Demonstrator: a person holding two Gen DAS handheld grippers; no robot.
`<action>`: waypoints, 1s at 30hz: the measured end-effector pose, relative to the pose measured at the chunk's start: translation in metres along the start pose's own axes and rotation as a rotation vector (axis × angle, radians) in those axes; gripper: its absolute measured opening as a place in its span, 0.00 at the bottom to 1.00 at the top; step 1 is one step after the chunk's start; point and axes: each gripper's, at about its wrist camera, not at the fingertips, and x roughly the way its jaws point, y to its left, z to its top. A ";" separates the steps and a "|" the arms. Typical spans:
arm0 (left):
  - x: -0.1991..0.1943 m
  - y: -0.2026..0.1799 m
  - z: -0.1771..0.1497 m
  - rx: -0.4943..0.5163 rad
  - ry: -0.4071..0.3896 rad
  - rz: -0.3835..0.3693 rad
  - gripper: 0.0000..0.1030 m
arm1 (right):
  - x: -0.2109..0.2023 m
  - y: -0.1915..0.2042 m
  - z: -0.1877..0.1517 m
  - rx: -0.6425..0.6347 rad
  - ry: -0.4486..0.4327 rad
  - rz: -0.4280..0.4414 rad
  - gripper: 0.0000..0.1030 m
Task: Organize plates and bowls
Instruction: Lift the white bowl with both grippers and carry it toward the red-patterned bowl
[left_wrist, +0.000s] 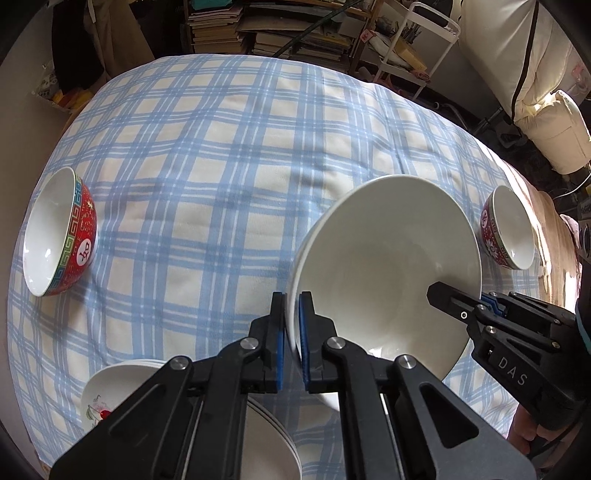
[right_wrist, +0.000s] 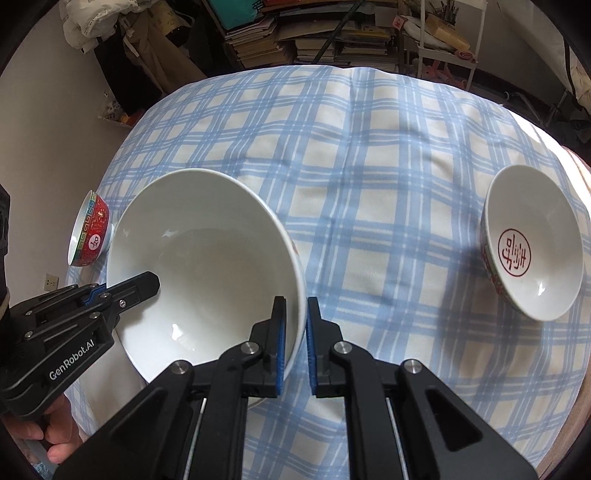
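Note:
A large plain white bowl (left_wrist: 388, 258) (right_wrist: 207, 266) is held between both grippers over the blue plaid tablecloth (left_wrist: 221, 166). My left gripper (left_wrist: 291, 295) (right_wrist: 107, 290) is shut on its left rim, one pad inside and one outside. On the opposite rim my right gripper (right_wrist: 295, 301) (left_wrist: 476, 301) is shut the same way. A red patterned bowl (left_wrist: 74, 236) (right_wrist: 92, 236) stands at the left edge of the table. Another red-sided bowl (left_wrist: 513, 229) (right_wrist: 532, 243), with a red seal mark inside, stands at the right. Whether the white bowl touches the cloth I cannot tell.
A stack of white dishes (left_wrist: 110, 387) with a floral print lies under my left gripper near the front edge. Behind the table are shelves of books (right_wrist: 325, 40), a white metal cart (left_wrist: 424, 44) and pale cushions (left_wrist: 546, 122). A hand (right_wrist: 55, 435) holds the left gripper.

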 end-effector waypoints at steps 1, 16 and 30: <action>-0.001 -0.001 -0.002 -0.002 0.003 -0.003 0.07 | 0.000 0.000 -0.003 0.003 0.007 0.003 0.11; 0.011 -0.015 -0.035 0.037 0.064 -0.021 0.08 | 0.002 -0.010 -0.038 0.009 0.082 -0.037 0.11; -0.008 -0.012 -0.020 0.093 0.018 0.024 0.16 | 0.001 0.005 -0.037 -0.100 0.059 -0.060 0.16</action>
